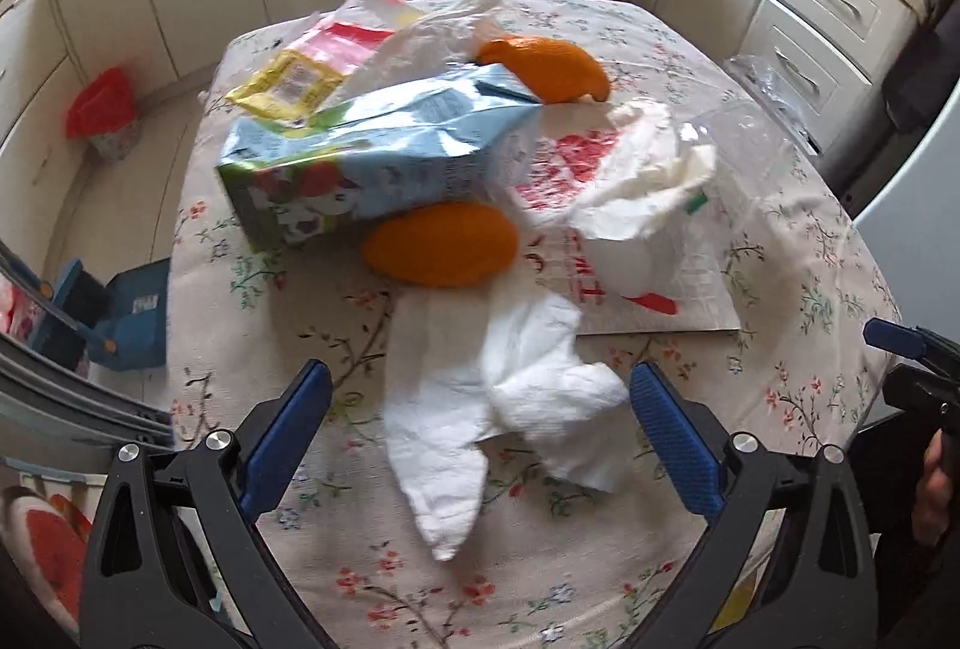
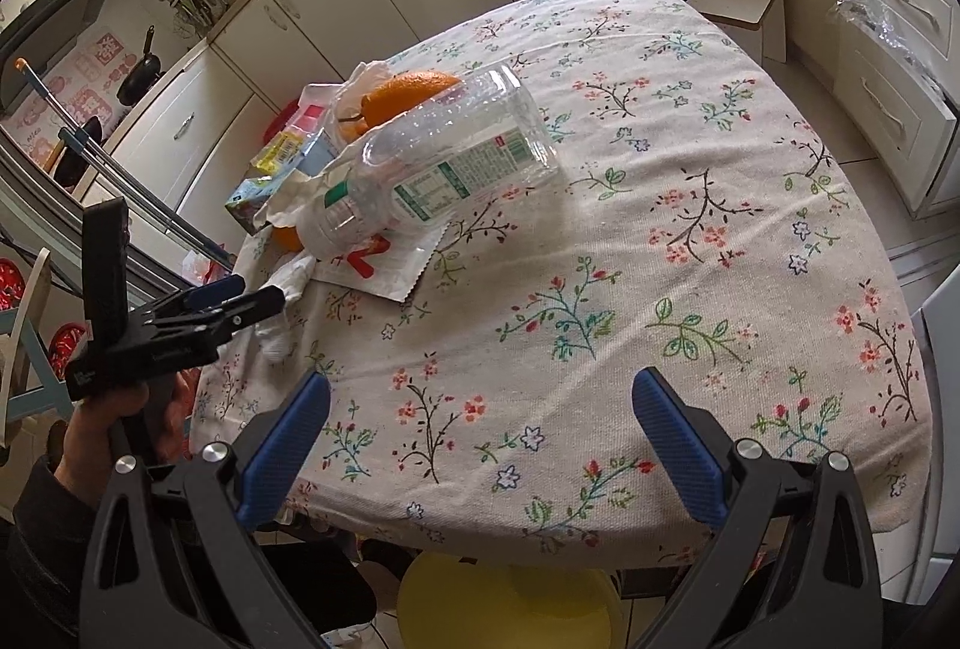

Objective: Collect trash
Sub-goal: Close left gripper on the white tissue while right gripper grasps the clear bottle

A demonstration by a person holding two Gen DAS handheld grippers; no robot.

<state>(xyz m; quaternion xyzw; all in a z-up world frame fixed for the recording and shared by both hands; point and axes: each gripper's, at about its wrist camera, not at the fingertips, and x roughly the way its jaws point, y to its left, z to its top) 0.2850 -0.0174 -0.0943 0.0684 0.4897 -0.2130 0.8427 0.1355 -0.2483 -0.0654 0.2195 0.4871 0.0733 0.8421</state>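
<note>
The left tongs (image 1: 480,403) are gaping wide around a crumpled white tissue (image 1: 498,409) lying near on the floral tabletop (image 1: 810,253), with a milk carton (image 1: 372,157) and orange peels (image 1: 441,244) sitting farther off. The right tongs (image 2: 480,409) are also spreading wide over bare cloth, holding nothing, while a clear plastic bottle (image 2: 444,163) is lying on its side at the far left.

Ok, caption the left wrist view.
Open left claw poised over crumpled white tissue beside orange peels and a milk carton.
</note>
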